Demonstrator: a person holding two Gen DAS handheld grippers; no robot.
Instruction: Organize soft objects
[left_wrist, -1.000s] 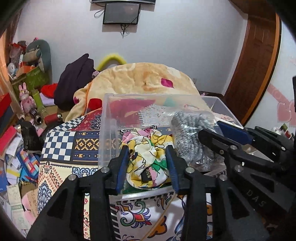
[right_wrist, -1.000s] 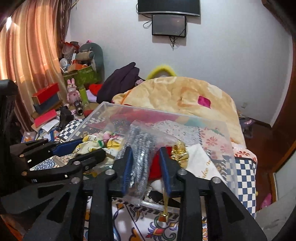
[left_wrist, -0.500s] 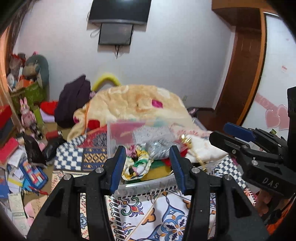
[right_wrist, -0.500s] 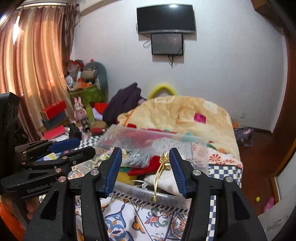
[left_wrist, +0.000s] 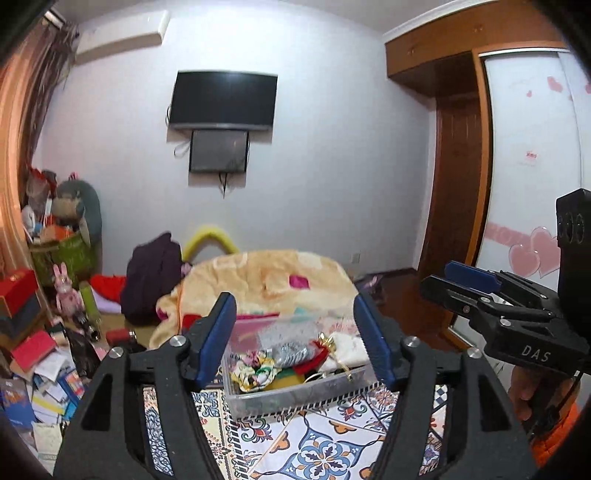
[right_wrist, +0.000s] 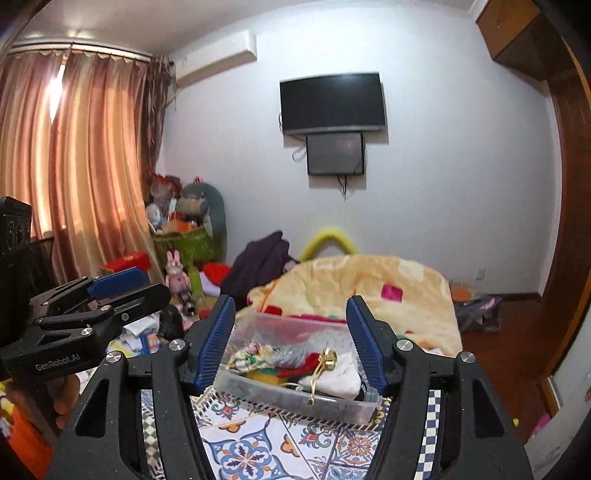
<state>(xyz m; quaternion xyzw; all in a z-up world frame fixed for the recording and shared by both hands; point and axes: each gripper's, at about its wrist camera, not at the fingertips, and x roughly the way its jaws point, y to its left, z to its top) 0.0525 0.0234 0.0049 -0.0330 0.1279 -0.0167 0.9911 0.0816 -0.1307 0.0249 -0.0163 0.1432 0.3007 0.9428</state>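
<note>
Both grippers (left_wrist: 295, 341) (right_wrist: 290, 341) agape, 1 bin (left_wrist: 295, 397).

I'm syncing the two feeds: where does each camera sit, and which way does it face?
Left wrist: on the left gripper, facing the clear plastic bin of soft items; the right gripper shows at the right edge.
Right wrist: on the right gripper, facing the same bin; the left gripper shows at the left edge.
Shared: bin, wall-mounted black TV, peach blanket.

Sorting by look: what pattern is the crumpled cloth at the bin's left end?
The crumpled cloth is floral: yellow, pink and green on white. Left wrist view shows it best.
</note>
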